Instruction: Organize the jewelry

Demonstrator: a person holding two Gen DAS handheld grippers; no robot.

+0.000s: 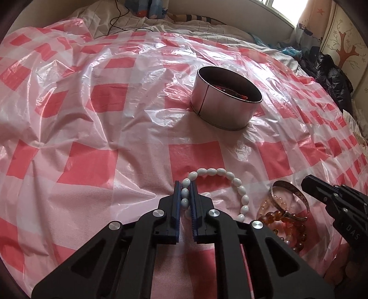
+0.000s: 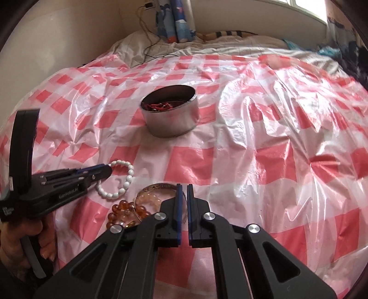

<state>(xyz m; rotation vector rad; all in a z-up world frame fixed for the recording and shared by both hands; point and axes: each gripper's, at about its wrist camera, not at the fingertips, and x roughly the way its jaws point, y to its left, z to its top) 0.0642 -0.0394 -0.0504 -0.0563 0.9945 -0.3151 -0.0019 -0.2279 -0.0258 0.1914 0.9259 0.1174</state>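
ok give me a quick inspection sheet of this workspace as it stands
surface: crinkled red-and-white checked plastic sheet spread over a bed.
job's things: white bead bracelet; metal bangle lying over amber bead bracelet; round metal tin with red items inside.
clutter: dark clothing at the bed's far right.
grippers: left gripper fingers shut on the white bracelet; right gripper fingers closed on the bangle's rim.
cables: thin black cable over the bedding at the far edge.
surroundings: patterned curtain, wall, bright window.
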